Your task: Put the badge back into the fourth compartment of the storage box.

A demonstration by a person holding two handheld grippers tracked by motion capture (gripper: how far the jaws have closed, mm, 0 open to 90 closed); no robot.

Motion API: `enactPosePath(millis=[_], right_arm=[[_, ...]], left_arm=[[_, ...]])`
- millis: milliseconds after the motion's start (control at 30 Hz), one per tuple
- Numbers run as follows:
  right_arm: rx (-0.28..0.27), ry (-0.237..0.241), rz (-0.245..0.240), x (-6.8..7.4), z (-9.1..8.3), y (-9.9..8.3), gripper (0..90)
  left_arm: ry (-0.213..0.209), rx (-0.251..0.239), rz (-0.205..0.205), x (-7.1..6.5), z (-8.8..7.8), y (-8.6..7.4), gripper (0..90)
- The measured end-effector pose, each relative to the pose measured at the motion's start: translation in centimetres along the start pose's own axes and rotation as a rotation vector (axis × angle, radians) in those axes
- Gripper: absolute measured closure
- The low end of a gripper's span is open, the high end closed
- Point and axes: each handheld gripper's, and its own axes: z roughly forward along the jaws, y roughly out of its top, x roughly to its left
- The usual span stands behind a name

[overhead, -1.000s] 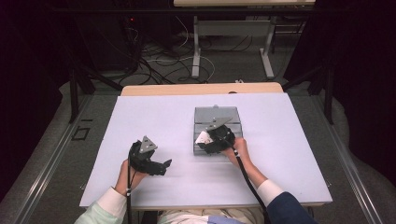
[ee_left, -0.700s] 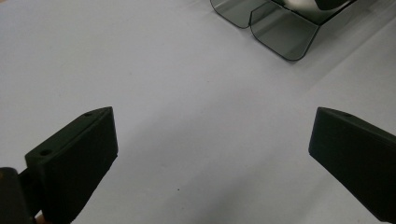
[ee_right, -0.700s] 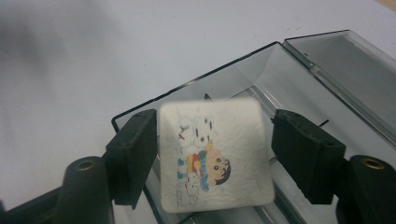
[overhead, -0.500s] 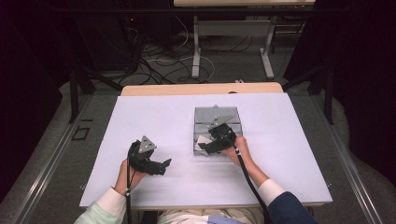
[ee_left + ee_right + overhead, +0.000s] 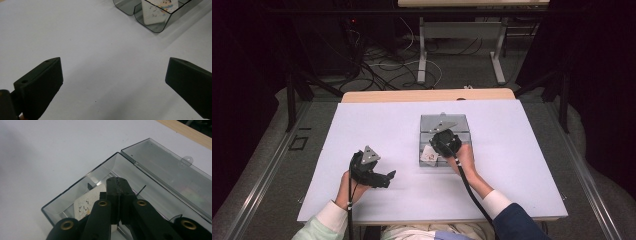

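White table top (image 5: 377, 125) with a pale wooden edge (image 5: 427, 95) showing along its far side. Beyond it, a grey floor (image 5: 462, 75) with loose dark cables (image 5: 377, 65) lying in tangles to the left of a white table frame (image 5: 459, 30), whose two legs end in flat feet. A metal rail (image 5: 262, 175) runs along the floor at the left of the table, and a dark stand leg (image 5: 557, 80) slants at the far right.

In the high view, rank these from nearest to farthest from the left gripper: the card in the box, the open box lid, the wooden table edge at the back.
From the left gripper:
1. Card, up and to its right, in the box's near-left corner.
2. Box lid, lying open behind the box.
3. Wooden table edge, along the far side.
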Motion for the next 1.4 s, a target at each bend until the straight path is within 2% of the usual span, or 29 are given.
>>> enactPosePath(millis=[67,100,167,233,300,333,367,433,500,533,600,800,833,867,1033,1067,1200,1333,1400], right_arm=[[0.041,-0.019,-0.017,0.1,0.4,0.2,89.8],[0.031,-0.033,-0.017,0.2,0.7,0.2,89.8],[0.063,-0.042,-0.016,0.2,0.9,0.4,90.0],[0.072,-0.038,-0.03,0.2,1.3,0.4,90.0],[0.096,-0.053,-0.004,0.7,1.5,0.4,90.0],[0.082,-0.054,-0.041,0.6,1.7,0.4,90.0],[0.1,-0.06,-0.035,0.7,1.7,0.5,90.0],[0.083,-0.064,-0.04,0.7,2.0,0.5,90.0],[0.123,-0.058,-0.047,0.7,1.9,0.7,90.0],[0.105,-0.06,-0.04,0.7,2.0,0.6,90.0],[0.105,-0.062,-0.044,0.6,2.1,0.6,90.0],[0.108,-0.067,-0.047,0.6,2.5,0.6,90.0],[0.106,-0.065,-0.052,0.6,2.6,0.6,90.0],[0.108,-0.067,-0.052,0.7,2.6,0.6,90.0],[0.125,-0.058,-0.083,1.4,3.0,0.7,90.0],[0.125,-0.058,-0.106,1.5,3.2,0.8,90.0],[0.122,-0.056,-0.133,1.9,3.5,0.9,90.0],[0.12,-0.047,-0.115,1.8,3.2,1.0,88.7],[0.099,-0.043,-0.103,1.6,2.8,1.0,87.8]], left_arm=[[0.004,-0.01,0.0,0.0,0.1,0.0,1.3],[0.011,-0.021,-0.001,0.0,0.2,-0.1,1.4],[0.01,-0.018,-0.003,-0.1,0.2,-0.1,1.4],[0.01,-0.018,-0.006,-0.1,0.2,-0.1,1.4],[0.009,-0.021,-0.008,-0.1,0.2,-0.1,1.4],[0.011,-0.02,-0.01,-0.1,0.2,-0.1,1.4],[0.011,-0.021,-0.011,-0.1,0.2,-0.1,1.4],[0.011,-0.019,-0.008,-0.1,0.2,-0.1,1.4],[0.007,-0.023,-0.01,-0.1,0.3,-0.1,1.4],[0.007,-0.023,-0.009,-0.1,0.3,-0.1,1.4],[0.007,-0.015,0.0,0.0,0.3,-0.1,1.4],[0.006,-0.028,-0.007,-0.1,0.4,-0.1,1.4],[-0.003,-0.008,-0.004,0.0,0.2,0.0,1.4],[-0.001,-0.008,-0.001,0.0,0.2,0.0,1.4],[-0.005,-0.006,0.0,-0.1,0.2,0.0,1.5],[-0.005,-0.006,0.001,-0.1,0.2,0.0,1.5],[0.006,-0.028,-0.007,-0.1,0.4,-0.1,1.5],[0.004,-0.023,-0.006,-0.1,0.3,-0.1,1.5],[0.005,-0.023,-0.006,-0.1,0.3,-0.1,1.5]])
